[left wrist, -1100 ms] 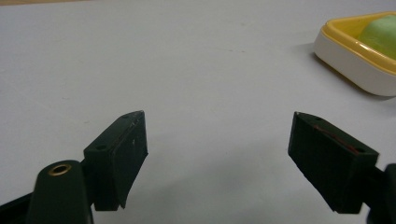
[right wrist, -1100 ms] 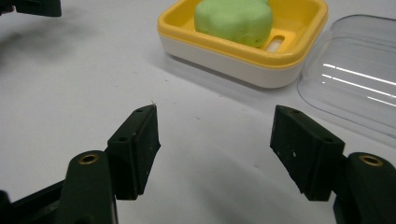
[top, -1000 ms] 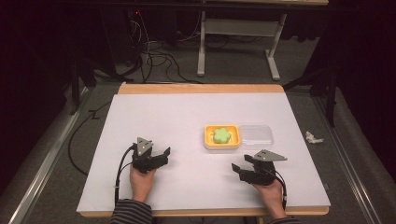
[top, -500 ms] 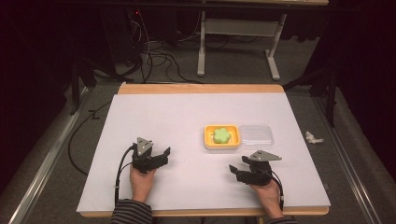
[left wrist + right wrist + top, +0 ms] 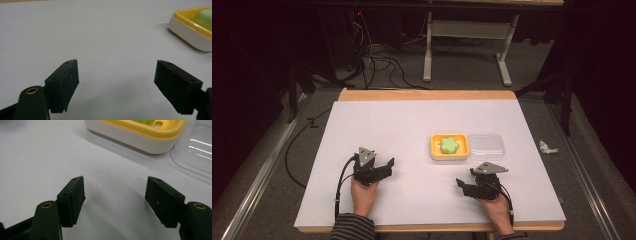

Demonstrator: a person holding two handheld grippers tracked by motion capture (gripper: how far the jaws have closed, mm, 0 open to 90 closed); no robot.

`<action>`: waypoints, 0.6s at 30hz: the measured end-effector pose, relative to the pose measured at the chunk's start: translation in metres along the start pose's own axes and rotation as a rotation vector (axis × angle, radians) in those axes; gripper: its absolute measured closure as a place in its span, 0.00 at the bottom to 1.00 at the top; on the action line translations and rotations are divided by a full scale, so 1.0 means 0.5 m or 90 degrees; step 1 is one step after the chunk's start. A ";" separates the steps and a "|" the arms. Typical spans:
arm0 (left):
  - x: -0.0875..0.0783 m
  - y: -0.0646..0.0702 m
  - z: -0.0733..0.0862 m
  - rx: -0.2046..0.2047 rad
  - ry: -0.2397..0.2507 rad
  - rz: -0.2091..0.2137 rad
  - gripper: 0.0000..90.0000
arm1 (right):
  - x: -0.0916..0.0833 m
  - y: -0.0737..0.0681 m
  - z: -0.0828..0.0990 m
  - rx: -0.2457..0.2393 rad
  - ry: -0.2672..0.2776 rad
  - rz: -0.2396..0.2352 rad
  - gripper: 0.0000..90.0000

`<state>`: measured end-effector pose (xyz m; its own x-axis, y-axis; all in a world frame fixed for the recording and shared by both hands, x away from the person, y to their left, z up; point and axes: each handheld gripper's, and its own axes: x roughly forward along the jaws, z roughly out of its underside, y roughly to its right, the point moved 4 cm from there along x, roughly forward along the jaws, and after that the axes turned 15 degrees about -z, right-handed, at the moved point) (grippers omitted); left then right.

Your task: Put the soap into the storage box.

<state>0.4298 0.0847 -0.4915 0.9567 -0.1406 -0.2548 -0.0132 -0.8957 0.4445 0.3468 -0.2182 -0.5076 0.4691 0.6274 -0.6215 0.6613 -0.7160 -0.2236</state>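
Observation:
A yellow dish (image 5: 434,148) with a white base sits right of the table's middle and holds a green flower-shaped piece (image 5: 450,144). A clear plastic lid (image 5: 485,145) lies against the dish's right side. My left gripper (image 5: 388,166) rests near the front left, open, with bare table between its jaws (image 5: 116,72); the dish (image 5: 185,27) lies off to its upper right. My right gripper (image 5: 460,185) rests near the front right, in front of the dish. It stands open (image 5: 115,190), its jaws have just been opening slightly, and nothing is between them. The dish (image 5: 130,137) and the lid (image 5: 197,152) lie just ahead.
A white sheet (image 5: 412,125) covers the wooden table. Crumpled white paper (image 5: 547,147) lies on the floor to the right. Cables (image 5: 382,60) and a metal table leg frame (image 5: 467,30) stand beyond the far edge.
My right gripper has shifted slightly to the left. The left gripper, dish and lid have not moved.

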 end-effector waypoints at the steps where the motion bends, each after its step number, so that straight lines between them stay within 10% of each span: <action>1: 0.000 0.000 0.000 0.000 0.000 0.000 0.22 | 0.000 0.000 0.000 -0.002 -0.002 0.001 0.36; 18: 0.000 0.000 0.000 0.000 0.001 0.000 0.22 | 0.003 0.000 0.001 -0.001 -0.015 0.005 0.35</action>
<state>0.4296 0.0848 -0.4914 0.9574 -0.1398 -0.2528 -0.0135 -0.8958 0.4443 0.3473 -0.2173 -0.5088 0.4600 0.6145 -0.6409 0.6589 -0.7201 -0.2175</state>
